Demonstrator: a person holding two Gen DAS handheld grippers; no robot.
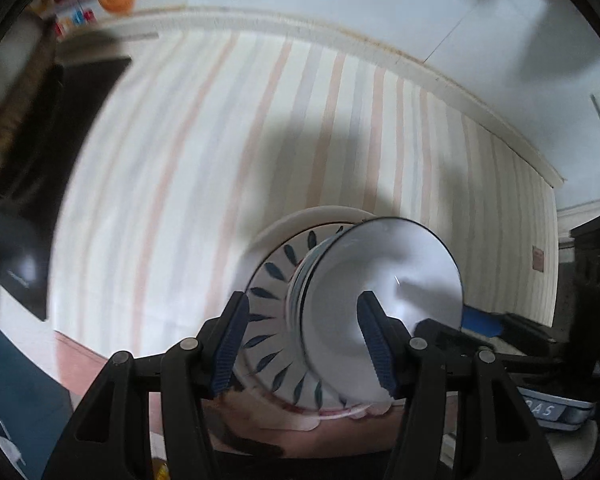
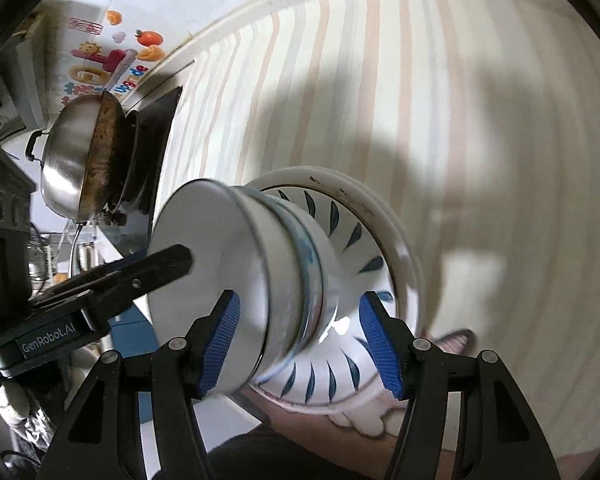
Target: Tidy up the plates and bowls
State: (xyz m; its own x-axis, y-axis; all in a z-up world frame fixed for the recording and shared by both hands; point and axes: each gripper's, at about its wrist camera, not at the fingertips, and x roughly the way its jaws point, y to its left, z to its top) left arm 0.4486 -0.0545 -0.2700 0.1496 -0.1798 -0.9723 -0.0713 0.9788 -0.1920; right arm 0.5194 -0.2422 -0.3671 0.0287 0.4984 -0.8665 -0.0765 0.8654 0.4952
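Both hand-held grippers, left (image 1: 302,344) and right (image 2: 300,344), have jaws spread wide, tilted sideways.

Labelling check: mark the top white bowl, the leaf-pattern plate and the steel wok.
top white bowl (image 1: 396,276), left wrist view, inner wall.
leaf-pattern plate (image 2: 356,236), right wrist view, patterned rim.
steel wok (image 2: 70,148), right wrist view, shiny outer side.

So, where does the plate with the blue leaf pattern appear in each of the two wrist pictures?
Left wrist: the blue-leaf plate sits low, centre-left, behind the left gripper.
Right wrist: the same plate sits centre-right, above the right gripper.
Shared landmark: the white bowl stacked on it.
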